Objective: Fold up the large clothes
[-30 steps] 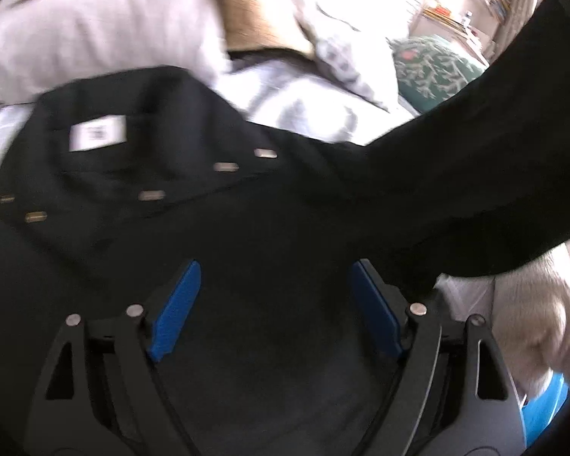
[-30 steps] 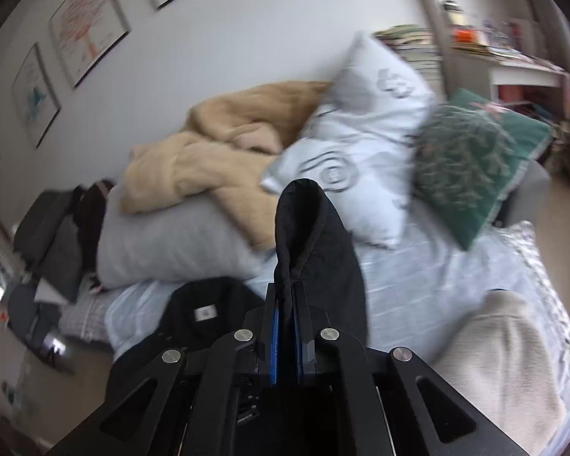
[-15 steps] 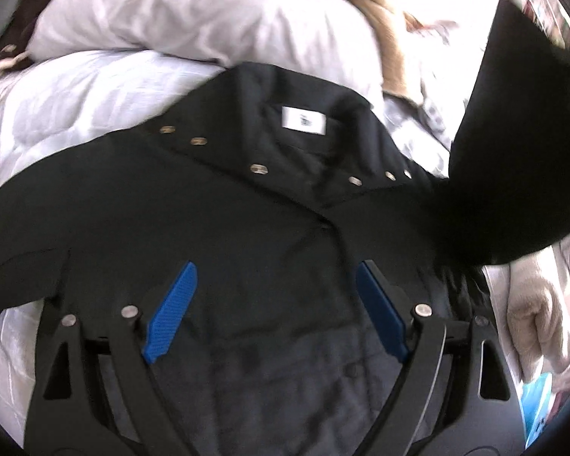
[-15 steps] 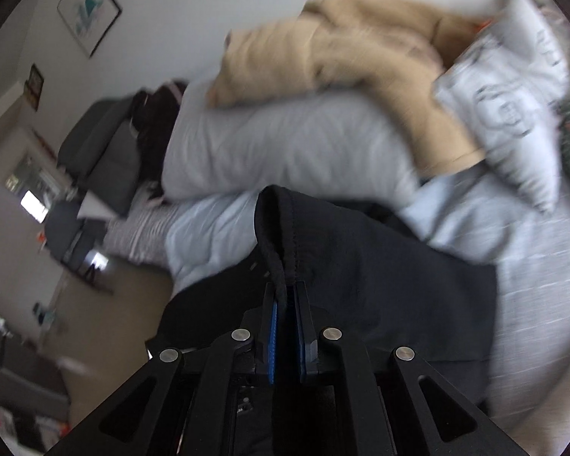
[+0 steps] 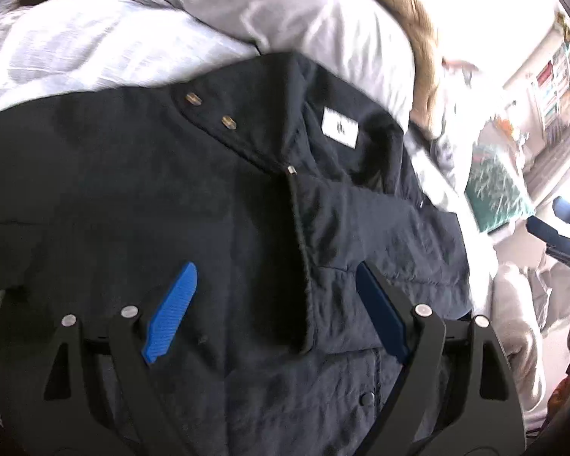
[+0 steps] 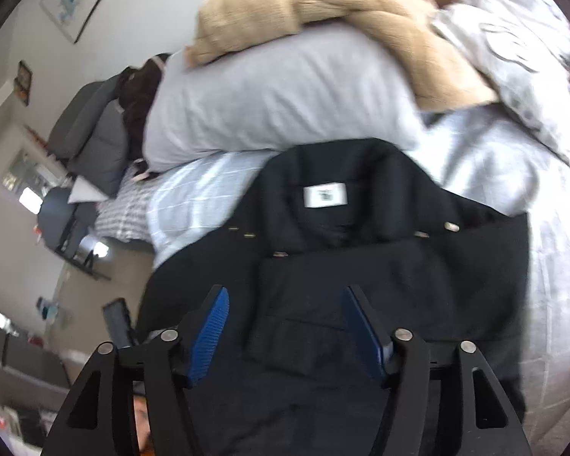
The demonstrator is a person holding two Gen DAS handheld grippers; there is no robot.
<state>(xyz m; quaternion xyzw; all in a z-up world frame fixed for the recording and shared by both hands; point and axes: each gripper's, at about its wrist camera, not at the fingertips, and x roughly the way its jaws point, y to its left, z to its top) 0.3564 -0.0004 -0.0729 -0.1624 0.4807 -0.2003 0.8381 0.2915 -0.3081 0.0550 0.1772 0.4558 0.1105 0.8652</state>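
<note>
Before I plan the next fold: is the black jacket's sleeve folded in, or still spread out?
Folded in: one sleeve lies across the black jacket below the collar label. The other sleeve, cannot tell.

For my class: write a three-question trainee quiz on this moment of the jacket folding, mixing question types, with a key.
1. True or false: the right gripper is clamped on the black jacket.
2. What lies on top of the grey pillow? A) a green cushion B) a tan blanket C) a book
3. Fill in: the white label sits inside the jacket's ____.

Key
1. False: its jaws have just been opening and stand apart above the cloth, gripping nothing.
2. B, the tan blanket.
3. Collar.
</note>
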